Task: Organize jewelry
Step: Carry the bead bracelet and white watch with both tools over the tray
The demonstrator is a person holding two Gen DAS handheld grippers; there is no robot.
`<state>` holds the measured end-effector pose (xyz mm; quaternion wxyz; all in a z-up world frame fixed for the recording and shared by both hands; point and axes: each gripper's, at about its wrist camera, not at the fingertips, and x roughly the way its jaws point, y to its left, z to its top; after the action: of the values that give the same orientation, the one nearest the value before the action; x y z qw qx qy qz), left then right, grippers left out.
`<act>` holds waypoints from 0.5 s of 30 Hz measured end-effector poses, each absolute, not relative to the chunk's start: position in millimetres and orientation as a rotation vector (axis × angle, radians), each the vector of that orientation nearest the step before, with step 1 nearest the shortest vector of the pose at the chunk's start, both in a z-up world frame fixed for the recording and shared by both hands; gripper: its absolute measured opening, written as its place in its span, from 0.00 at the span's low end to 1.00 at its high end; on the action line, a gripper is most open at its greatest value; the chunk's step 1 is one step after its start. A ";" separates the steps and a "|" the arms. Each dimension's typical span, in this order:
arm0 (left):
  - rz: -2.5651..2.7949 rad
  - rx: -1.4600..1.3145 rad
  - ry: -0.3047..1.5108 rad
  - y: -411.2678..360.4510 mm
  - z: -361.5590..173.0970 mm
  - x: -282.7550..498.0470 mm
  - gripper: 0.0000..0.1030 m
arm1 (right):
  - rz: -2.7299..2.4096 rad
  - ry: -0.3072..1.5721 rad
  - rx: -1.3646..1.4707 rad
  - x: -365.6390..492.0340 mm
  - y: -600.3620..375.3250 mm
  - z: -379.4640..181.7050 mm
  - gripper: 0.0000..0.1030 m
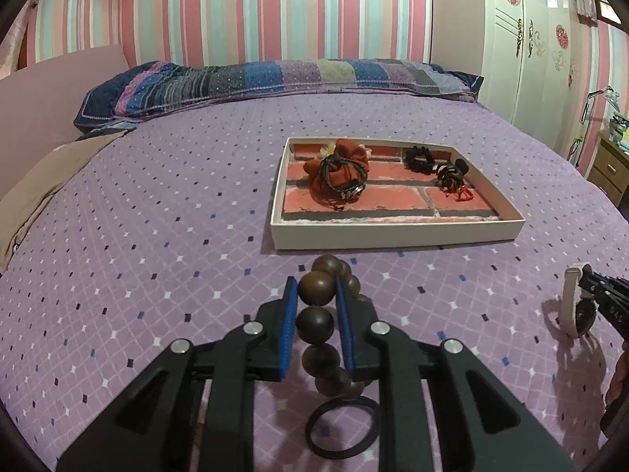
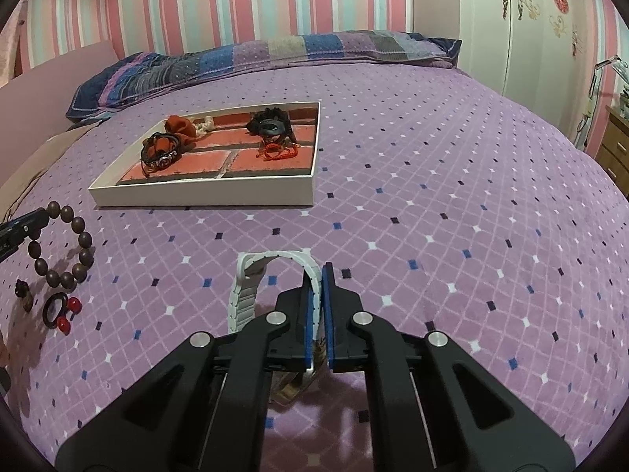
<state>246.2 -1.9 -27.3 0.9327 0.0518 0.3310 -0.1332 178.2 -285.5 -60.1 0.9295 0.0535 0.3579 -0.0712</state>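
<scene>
left wrist view: left gripper [image 1: 316, 291] fingers clamped on one bead of the wooden bead bracelet [image 1: 317, 320], lifted over the bed [image 1: 157, 216], short of the tray [image 1: 393, 232]. right wrist view: right gripper [image 2: 319, 275] fingers pinched on the white watch [image 2: 271, 271] strap. risk: the round bead could roll out of the grip; the dangling ring pendant [image 1: 342, 428] might snag the tray rim.
</scene>
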 end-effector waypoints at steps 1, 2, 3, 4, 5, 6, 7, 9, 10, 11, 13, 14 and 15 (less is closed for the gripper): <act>-0.273 0.107 0.674 -3.6 -25.9 245.6 0.20 | -0.143 0.734 0.111 178.6 -285.5 -59.0 0.05; -0.276 0.107 0.670 -5.7 -24.2 244.9 0.20 | -0.139 0.733 0.117 179.1 -286.3 -56.8 0.05; -0.279 0.108 0.667 -6.8 -23.0 244.5 0.20 | -0.138 0.731 0.119 179.7 -287.1 -54.9 0.05; -0.280 0.111 0.663 -8.6 -21.9 244.0 0.20 | -0.136 0.727 0.115 180.4 -287.2 -51.9 0.05; -0.280 0.113 0.660 -10.5 -20.7 243.9 0.20 | -0.135 0.722 0.110 181.3 -287.2 -48.8 0.05; -0.282 0.106 0.660 -10.9 -19.3 244.4 0.20 | -0.134 0.720 0.108 182.1 -287.2 -46.5 0.04; -0.285 0.101 0.659 -11.2 -18.0 244.8 0.20 | -0.131 0.717 0.110 183.5 -287.7 -43.3 0.04; -0.284 0.103 0.652 -13.5 -13.9 244.3 0.20 | -0.126 0.716 0.115 187.1 -288.2 -38.7 0.04; -0.284 0.104 0.649 -14.3 -11.8 244.6 0.20 | -0.123 0.717 0.117 189.2 -288.2 -36.9 0.04; -0.285 0.105 0.646 -15.3 -9.7 244.9 0.20 | -0.117 0.718 0.120 192.8 -287.8 -34.2 0.04; -0.285 0.112 0.632 -18.5 -1.5 246.1 0.20 | -0.113 0.715 0.117 198.3 -286.0 -29.2 0.04; -0.287 0.115 0.629 -20.1 1.9 247.6 0.20 | -0.110 0.713 0.118 199.8 -285.5 -27.3 0.04; -0.289 0.120 0.623 -22.8 7.5 250.5 0.20 | -0.106 0.712 0.124 204.3 -284.9 -24.0 0.04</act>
<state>250.5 -22.8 7.5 0.9399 0.0588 0.3051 -0.1414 204.3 -284.9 -24.0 0.9341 0.0605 0.3480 -0.0521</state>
